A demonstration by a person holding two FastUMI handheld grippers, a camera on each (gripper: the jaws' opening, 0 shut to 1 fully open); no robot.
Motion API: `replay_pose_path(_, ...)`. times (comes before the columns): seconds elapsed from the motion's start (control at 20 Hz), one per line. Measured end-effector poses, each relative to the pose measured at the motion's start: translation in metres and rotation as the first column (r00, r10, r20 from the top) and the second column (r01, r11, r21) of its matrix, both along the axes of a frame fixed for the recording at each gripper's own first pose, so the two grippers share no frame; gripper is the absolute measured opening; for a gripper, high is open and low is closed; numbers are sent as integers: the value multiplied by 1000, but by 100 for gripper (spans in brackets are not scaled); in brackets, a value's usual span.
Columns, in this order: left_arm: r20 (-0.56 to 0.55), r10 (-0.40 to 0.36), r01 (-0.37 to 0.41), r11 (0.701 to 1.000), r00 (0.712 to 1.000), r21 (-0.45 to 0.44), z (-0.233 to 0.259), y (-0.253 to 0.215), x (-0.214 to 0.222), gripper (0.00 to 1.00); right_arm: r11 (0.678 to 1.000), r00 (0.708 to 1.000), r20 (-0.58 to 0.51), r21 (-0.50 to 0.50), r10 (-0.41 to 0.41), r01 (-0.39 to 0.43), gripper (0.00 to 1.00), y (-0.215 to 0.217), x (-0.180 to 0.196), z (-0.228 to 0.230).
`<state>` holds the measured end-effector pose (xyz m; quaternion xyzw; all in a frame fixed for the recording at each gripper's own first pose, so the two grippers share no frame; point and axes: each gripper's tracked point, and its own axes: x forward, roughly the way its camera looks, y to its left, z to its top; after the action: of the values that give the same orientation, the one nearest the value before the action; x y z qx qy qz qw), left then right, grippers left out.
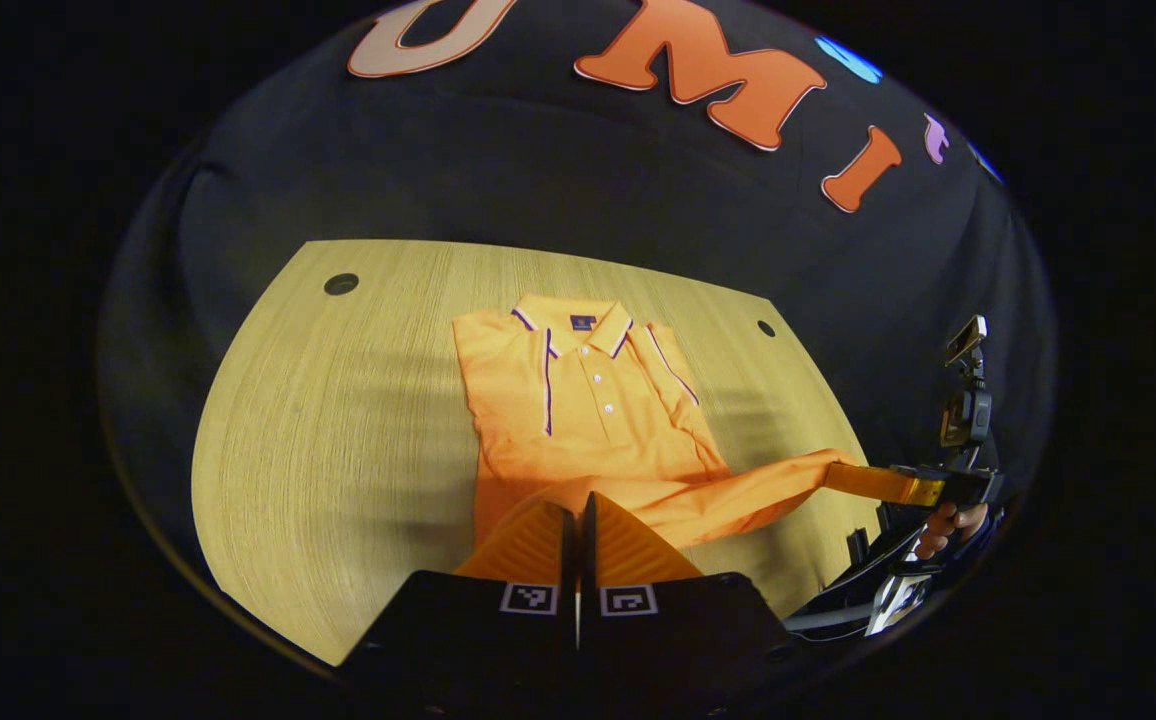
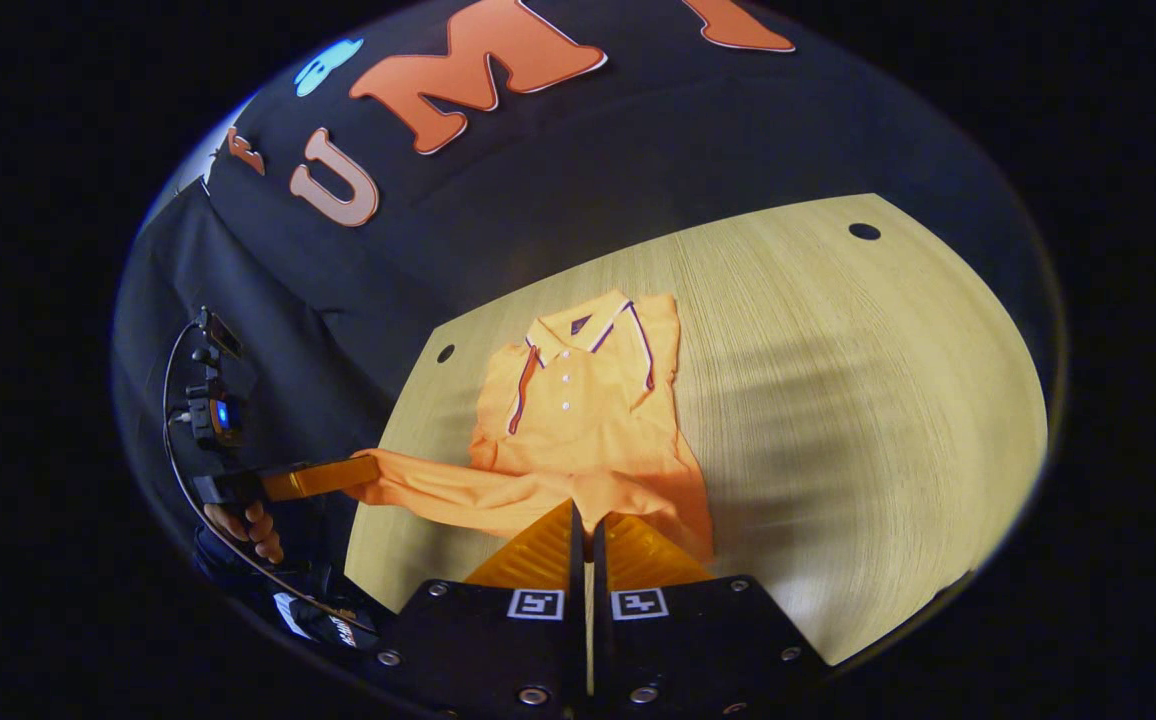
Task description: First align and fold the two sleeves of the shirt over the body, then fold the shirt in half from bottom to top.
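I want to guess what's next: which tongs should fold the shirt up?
Probably both. The left tongs and right tongs are each shut on the raised bottom hem of the orange polo shirt, so neither looks better placed.

A wooden table (image 1: 338, 420) carries an orange shirt (image 1: 578, 410), collar far.

Both cameras sit low at the near edge of the worktop (image 1: 338, 420), close above the shirt (image 1: 578, 400) hem, facing the booth wall. The left gripper view looks from the left, the right gripper view from the right; they share shirt and worktop.
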<state>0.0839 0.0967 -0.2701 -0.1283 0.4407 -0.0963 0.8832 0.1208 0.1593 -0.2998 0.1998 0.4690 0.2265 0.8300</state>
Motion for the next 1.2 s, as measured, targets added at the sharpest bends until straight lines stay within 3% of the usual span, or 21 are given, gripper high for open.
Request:
replay_pose_path(0.25, 42, 8, -7, 1000, 999, -6, 10, 20, 76, 1, 999, 999, 30, -36, 10, -9, 3, 19, 69, 8)
replay_pose_path(0.6, -1, 10, -10, 1000, 1000, 3, -27, 61, 168, 1, 996, 1000, -10, -90, -8, 7, 4, 46, 144, -19)
replay_pose_path(1.2, -109, -2, 6, 999, 994, 39, -107, 73, 260, 0, 980, 982, -150, -176, -116, 89, 4, 65, 248, -98)
